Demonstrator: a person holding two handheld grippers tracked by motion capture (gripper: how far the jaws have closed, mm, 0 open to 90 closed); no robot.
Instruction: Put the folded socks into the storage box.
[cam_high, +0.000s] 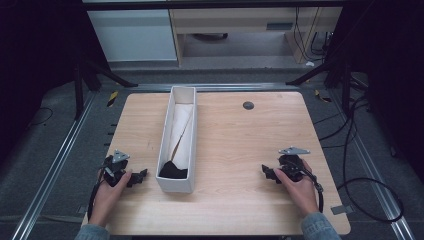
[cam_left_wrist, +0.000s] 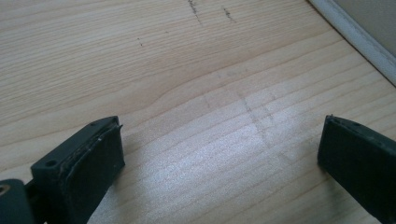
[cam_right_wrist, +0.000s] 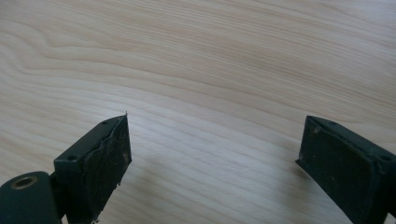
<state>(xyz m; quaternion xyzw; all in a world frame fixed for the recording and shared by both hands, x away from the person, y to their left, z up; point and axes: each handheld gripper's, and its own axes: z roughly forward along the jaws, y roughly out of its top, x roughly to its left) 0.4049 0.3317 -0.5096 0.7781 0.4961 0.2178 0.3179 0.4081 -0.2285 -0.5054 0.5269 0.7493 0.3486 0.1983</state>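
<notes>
Left hand-held gripper (cam_high: 140, 176): I hold it low on the counter, near the front edge, left of the box; its jaws stand wide apart with nothing between them, seen plainly in the left gripper view (cam_left_wrist: 219, 154).
Right hand-held gripper (cam_high: 266, 172): in my right hand, low on the counter, well apart from the box on its right side; jaws spread wide and bare, as the right gripper view (cam_right_wrist: 212, 158) shows.
Hands: my left hand (cam_high: 107, 192) and right hand (cam_high: 300, 187) come in from the bottom; the sleeves are cut off by the frame.
Counter (cam_high: 240, 145): pale wood, bare under both sets of jaws; faint dark scuffs in the left gripper view.
Box (cam_high: 176, 182): long, narrow, white, open on top, standing left of the middle and running away from me; its near end lies just beside my left jaws. A white edge at the top right corner of the left gripper view (cam_left_wrist: 355, 35) is its wall, mostly cut off.
Black thing (cam_high: 173, 170): a dark lump inside the box at the near end; too small and dark to tell what it is.
Paper (cam_high: 182, 127): pale sheets lining the rest of the box, folds hard to read.
</notes>
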